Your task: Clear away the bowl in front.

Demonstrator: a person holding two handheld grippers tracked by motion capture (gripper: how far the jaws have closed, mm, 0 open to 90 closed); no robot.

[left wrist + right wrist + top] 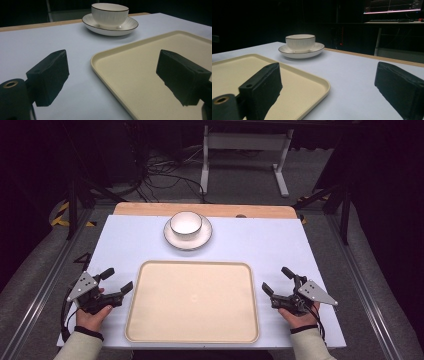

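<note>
A white bowl [186,224] with a dark rim sits on a white plate [201,240] at the far middle of the table; the bowl [110,14] and plate [131,23] also appear ahead in the left gripper view, and the bowl [300,42] and plate [318,48] in the right gripper view. A large beige tray [150,320] lies empty in front of me. My left gripper [117,280] rests open at the tray's left edge [96,65], holding nothing. My right gripper [277,280] rests open at the tray's right edge [325,87], also holding nothing.
A light blue mat [265,245] covers the table, with a wooden strip [150,209] along its far edge. Beyond the table are cables and a white metal stand [245,142] on the floor. Metal rails [365,285] run along both table sides.
</note>
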